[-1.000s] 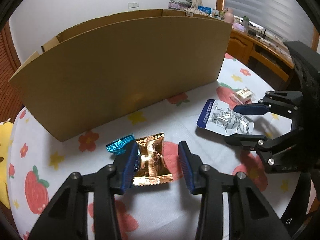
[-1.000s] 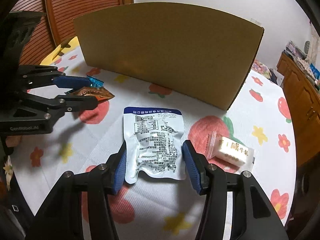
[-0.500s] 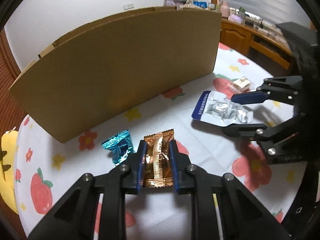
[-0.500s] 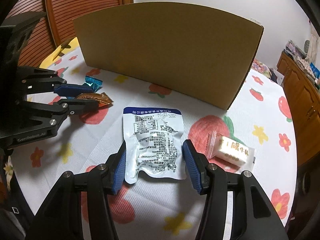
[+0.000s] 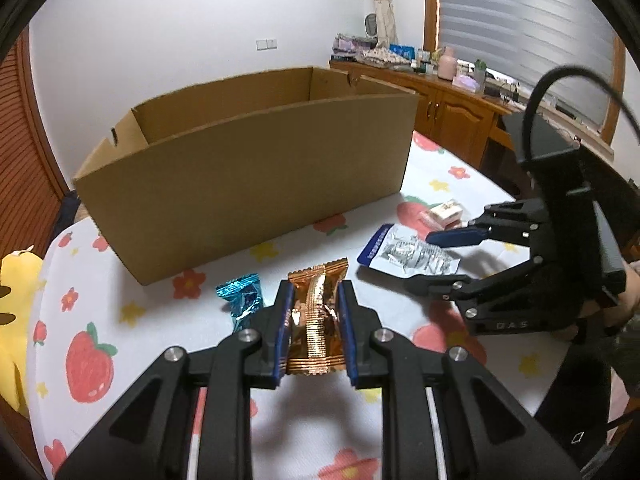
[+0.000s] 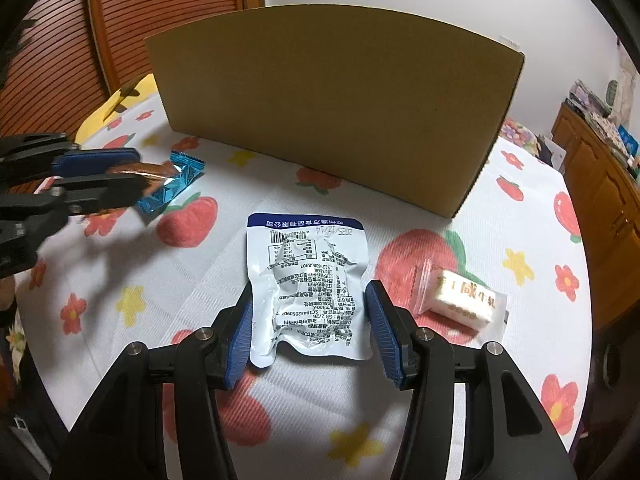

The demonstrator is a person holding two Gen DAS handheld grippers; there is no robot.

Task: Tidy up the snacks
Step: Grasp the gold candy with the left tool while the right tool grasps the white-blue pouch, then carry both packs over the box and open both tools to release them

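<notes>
My left gripper (image 5: 314, 312) is shut on a copper-gold snack packet (image 5: 317, 320) and holds it lifted above the tablecloth; it also shows in the right wrist view (image 6: 132, 176). A blue foil candy (image 5: 241, 296) lies just left of it. My right gripper (image 6: 312, 332) is open, its jaws either side of a white and blue pouch (image 6: 308, 284) that lies flat on the cloth. A small white candy bar in clear wrap (image 6: 464, 300) lies right of the pouch. An open cardboard box (image 5: 248, 160) stands behind the snacks.
The round table has a white cloth with strawberries and flowers (image 6: 520, 264). A yellow plush (image 5: 12, 300) sits at the left edge. A wooden cabinet with clutter (image 5: 452, 96) stands at the back right.
My left gripper closed on the copper-gold packet and lifted it up, so the box's inside now shows. The right gripper stayed open around the pouch.
</notes>
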